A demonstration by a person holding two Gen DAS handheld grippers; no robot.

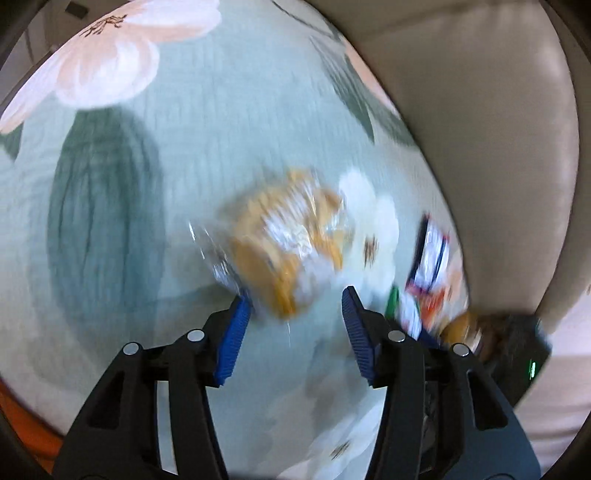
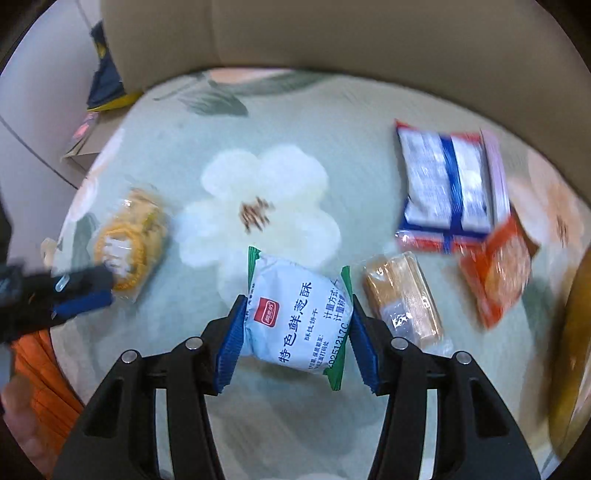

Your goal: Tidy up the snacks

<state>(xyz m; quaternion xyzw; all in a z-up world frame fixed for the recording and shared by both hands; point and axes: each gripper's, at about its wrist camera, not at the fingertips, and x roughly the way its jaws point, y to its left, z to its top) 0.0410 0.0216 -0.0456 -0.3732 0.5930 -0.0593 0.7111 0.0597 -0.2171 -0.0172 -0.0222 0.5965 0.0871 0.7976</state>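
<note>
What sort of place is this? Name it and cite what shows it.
Probably a home living room: a beige upholstered sofa back rises behind a surface under a green floral cloth, where wrapped snacks such as a white-and-green biscuit pack lie scattered.

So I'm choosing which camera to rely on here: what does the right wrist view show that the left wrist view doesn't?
Only the right wrist view: the right gripper closed on the white green-edged packet, with the tan wafer packet beside it. Only the left wrist view: the left gripper open, nothing between its fingers. Both: the clear cookie pack, the blue-white bag and the floral cloth.
</note>
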